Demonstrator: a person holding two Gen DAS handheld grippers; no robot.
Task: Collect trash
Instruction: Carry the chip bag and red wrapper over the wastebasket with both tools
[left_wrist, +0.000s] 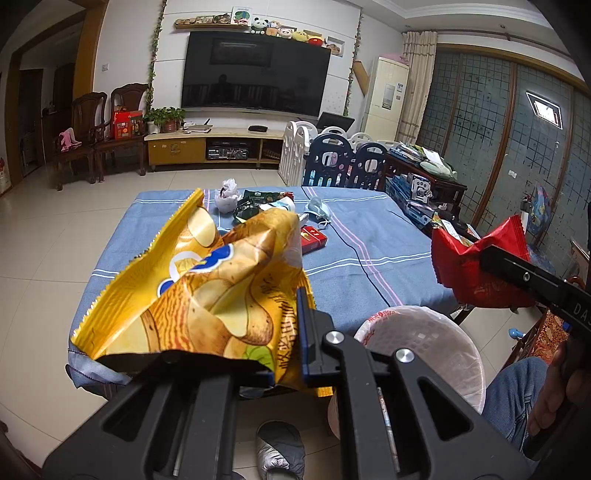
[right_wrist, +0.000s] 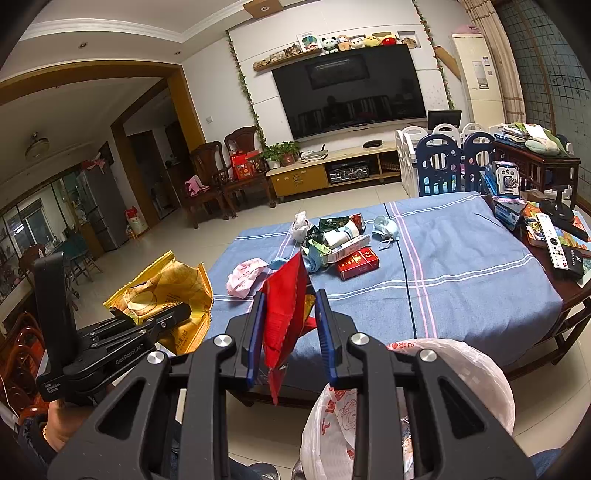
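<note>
Above the blue-clothed bench (right_wrist: 461, 266), left tongs (left_wrist: 291, 332) clamp a yellow chip bag (left_wrist: 207, 288); right tongs (right_wrist: 291, 325) grip a red wrapper (right_wrist: 286, 306)

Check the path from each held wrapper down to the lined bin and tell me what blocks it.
Nothing visible does. The left gripper holds the yellow chip bag, the right gripper the red wrapper; the bag-lined bin sits open below, between them, at the table's near edge.

Left gripper (left_wrist: 295, 354) clamped tight, at nine o'clock of right gripper (right_wrist: 291, 325); right jaws partly closed, both angled slightly downward.
</note>
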